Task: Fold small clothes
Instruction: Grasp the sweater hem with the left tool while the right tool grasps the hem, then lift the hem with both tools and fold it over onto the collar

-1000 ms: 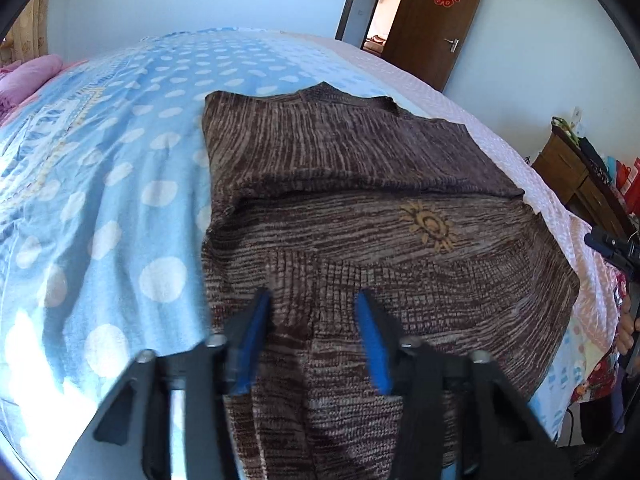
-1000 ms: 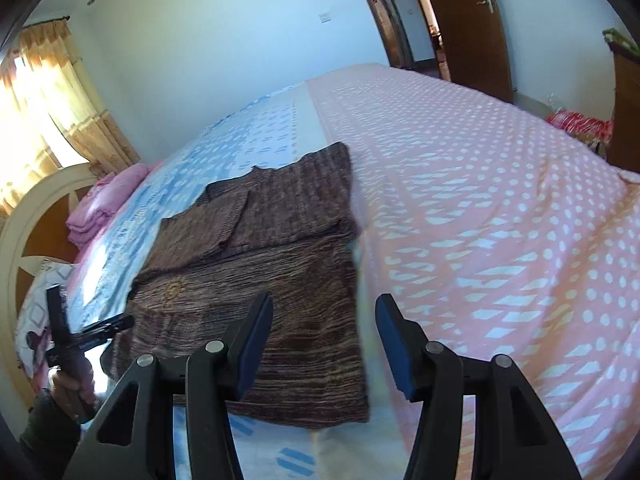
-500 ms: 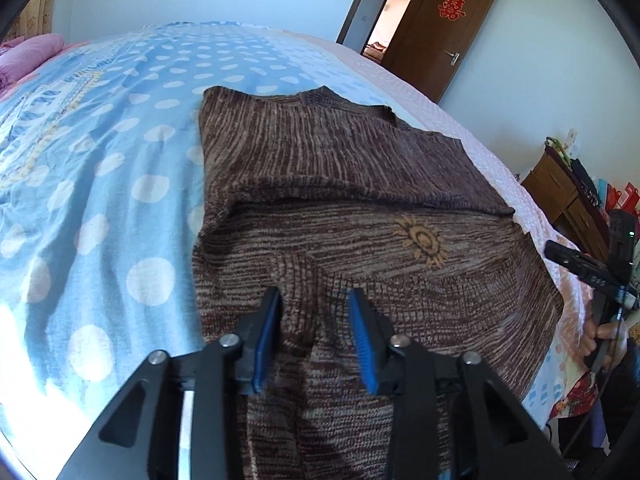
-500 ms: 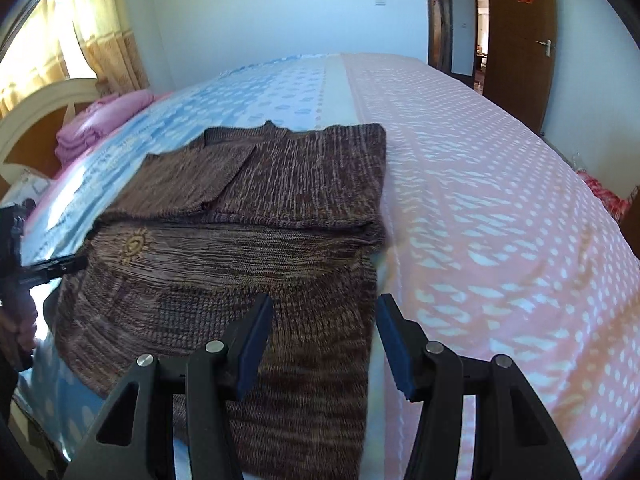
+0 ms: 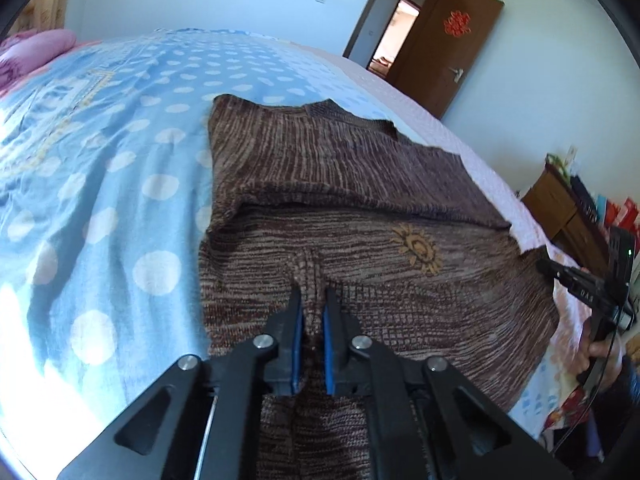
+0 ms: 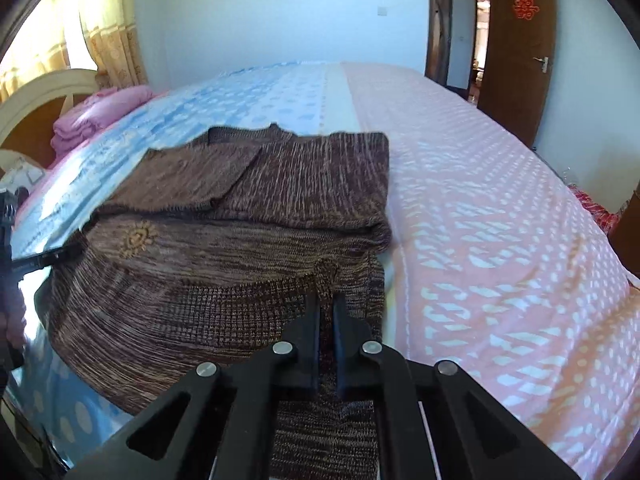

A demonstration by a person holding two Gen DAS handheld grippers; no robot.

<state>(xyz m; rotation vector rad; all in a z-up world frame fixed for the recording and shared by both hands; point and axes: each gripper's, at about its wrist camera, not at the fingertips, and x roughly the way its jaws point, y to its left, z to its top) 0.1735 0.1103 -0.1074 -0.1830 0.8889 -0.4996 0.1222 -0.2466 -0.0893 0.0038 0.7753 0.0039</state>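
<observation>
Sweater [image 5: 360, 200] hem pinched by left hand-held gripper [image 5: 312, 300] and right hand-held gripper [image 6: 326, 304].

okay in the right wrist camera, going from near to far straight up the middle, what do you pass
right gripper pinching the sweater hem → brown knit sweater → its folded-in sleeves → blue dotted bedsheet → white wall.

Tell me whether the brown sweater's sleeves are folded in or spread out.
Folded in: both sleeves lie across the brown sweater's chest, meeting near the middle; none stretches onto the bedspread.
</observation>
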